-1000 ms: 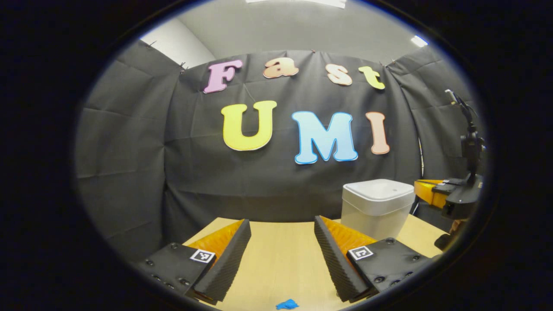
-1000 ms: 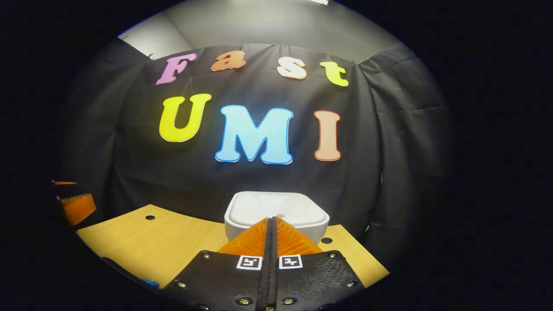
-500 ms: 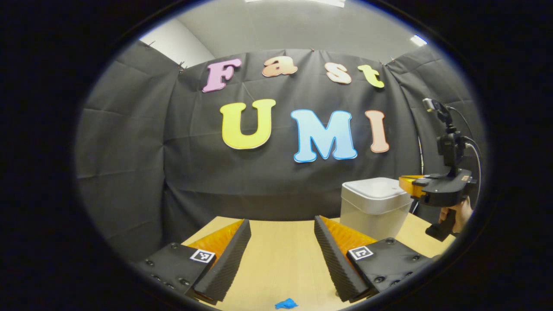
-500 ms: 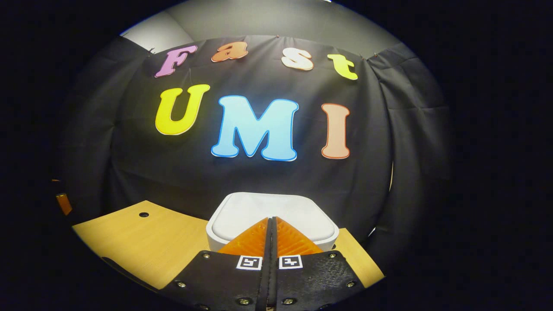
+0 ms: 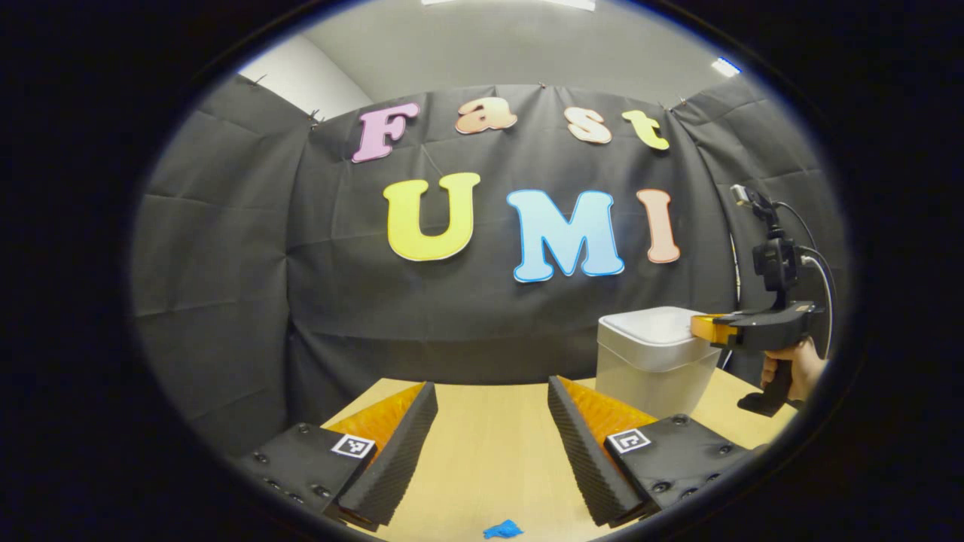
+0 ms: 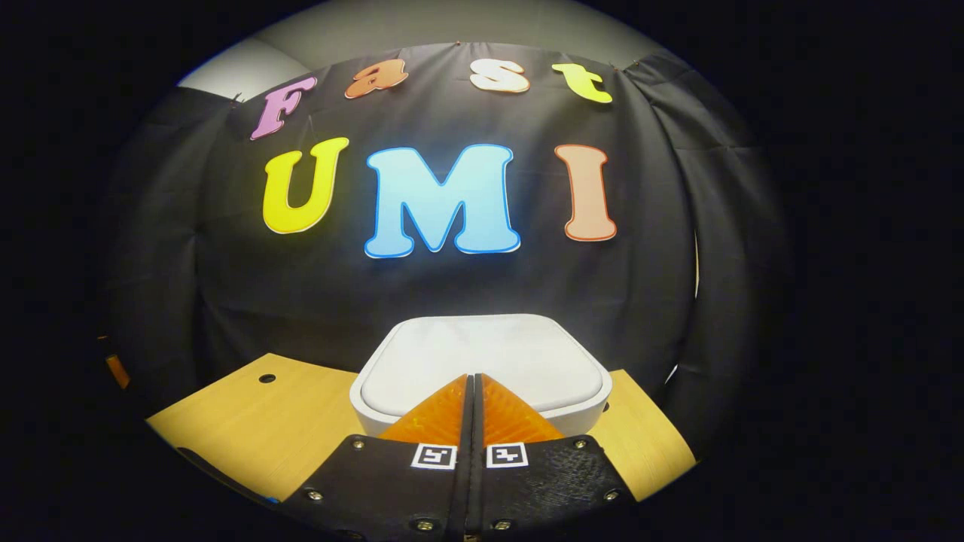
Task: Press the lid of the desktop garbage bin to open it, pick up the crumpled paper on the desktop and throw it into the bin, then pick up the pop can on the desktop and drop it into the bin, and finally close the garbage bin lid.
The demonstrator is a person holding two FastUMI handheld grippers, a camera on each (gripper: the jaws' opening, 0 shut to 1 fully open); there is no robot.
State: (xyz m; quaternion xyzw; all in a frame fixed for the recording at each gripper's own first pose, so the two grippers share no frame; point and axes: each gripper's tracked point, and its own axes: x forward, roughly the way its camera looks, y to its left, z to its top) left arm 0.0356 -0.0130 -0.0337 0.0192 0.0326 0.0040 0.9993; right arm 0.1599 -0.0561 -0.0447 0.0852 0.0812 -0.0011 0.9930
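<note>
left gripper view: left gripper [image 5: 489, 436] sat jaws apart over the table [image 5: 489, 452], bin [image 5: 654, 357] at 3 o'clock, lid down. right gripper view: right gripper [image 6: 472, 388] jaws together above the lid [image 6: 482, 361]. nothing binned yet, i'd guess.

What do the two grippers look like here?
Each has two wedge-shaped fingers on black bolted plates, every plate carrying a small square black-and-white marker. The left gripper has ridged pads. The right gripper has a black pistol handle, a camera mast on top and a cable.
</note>
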